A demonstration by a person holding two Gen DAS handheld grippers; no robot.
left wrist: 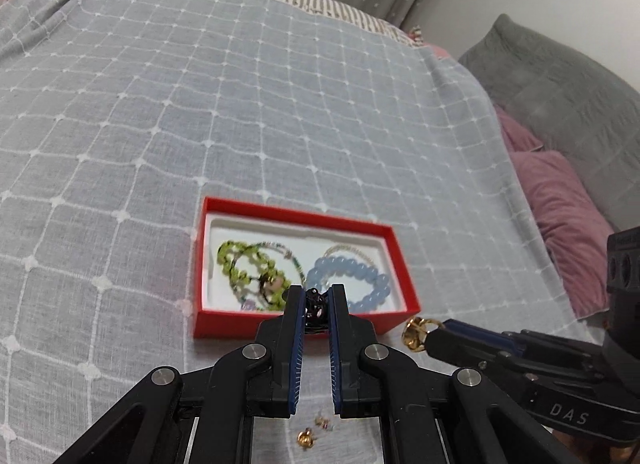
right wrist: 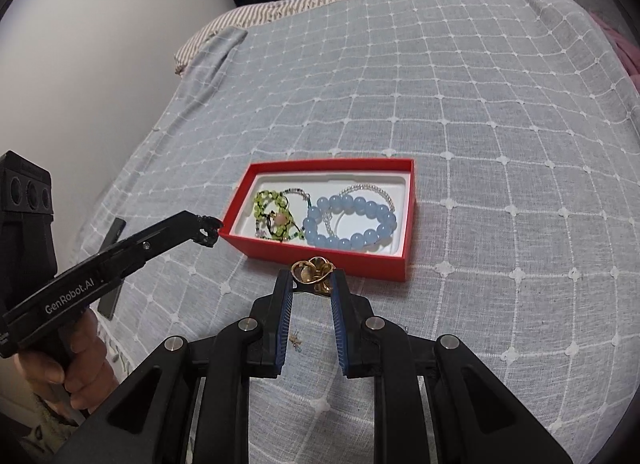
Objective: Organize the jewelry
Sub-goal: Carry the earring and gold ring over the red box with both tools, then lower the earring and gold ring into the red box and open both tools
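Note:
A red box (left wrist: pixel 296 320) (right wrist: pixel 384 264) with a white liner lies on the bed. It holds a blue bead bracelet (left wrist: pixel 360 276) (right wrist: pixel 352 223), a green bead bracelet (left wrist: pixel 248 268) (right wrist: pixel 272 215) and thin bead strands. My left gripper (left wrist: pixel 316 304) (right wrist: pixel 208 229) is shut on a small dark jewelry piece (left wrist: pixel 315 304) at the box's near edge. My right gripper (right wrist: pixel 312 276) (left wrist: pixel 420 334) is shut on a gold jewelry piece (right wrist: pixel 310 270) (left wrist: pixel 416 332), just in front of the box's near wall.
Small loose pieces lie on the grey checked bedspread (left wrist: pixel 200 103) near me: a gold one (left wrist: pixel 306 438), a tiny pale one (left wrist: pixel 323 422) and one under my right gripper (right wrist: pixel 296 340). Pink and grey pillows (left wrist: pixel 560 203) lie to the right. A dark flat object (right wrist: pixel 114 272) lies at the bed's left edge.

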